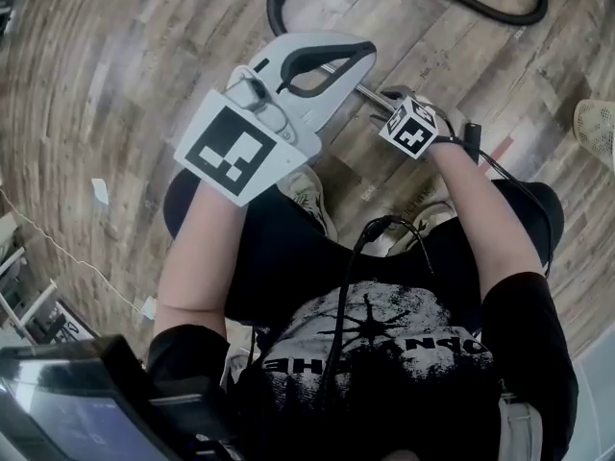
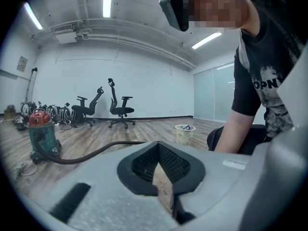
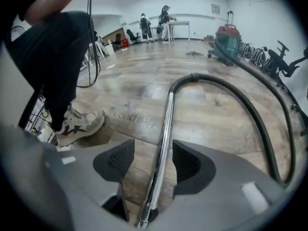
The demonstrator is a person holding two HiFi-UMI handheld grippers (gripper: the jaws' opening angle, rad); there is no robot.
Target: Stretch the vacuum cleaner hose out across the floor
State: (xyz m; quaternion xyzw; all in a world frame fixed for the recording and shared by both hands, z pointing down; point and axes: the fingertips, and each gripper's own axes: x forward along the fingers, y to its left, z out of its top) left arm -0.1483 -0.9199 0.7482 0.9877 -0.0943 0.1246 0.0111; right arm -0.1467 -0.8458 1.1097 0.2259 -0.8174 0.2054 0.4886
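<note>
Head view: the black hose point(image 1: 480, 6) curves along the top of the frame. Its metal tube point(image 1: 368, 92) runs down to the right gripper point(image 1: 389, 97) at centre right. The left gripper point(image 1: 360, 54) sits just left of it.

Left gripper view: the jaws are pressed together with nothing between them. At the left edge stands the vacuum cleaner point(image 2: 42, 131), with the hose trailing from it across the wooden floor point(image 2: 144, 129).

Right gripper view: the jaws stand wide on either side of the tube, and neither pad is pressing on it. Beyond the tube the hose loops away to the right.

The tube looks stiff, smooth and probably slippery, so it needs a firm grip near its bent end. The hose looks light and floppy, and it should follow along when the tube is pulled.
</note>
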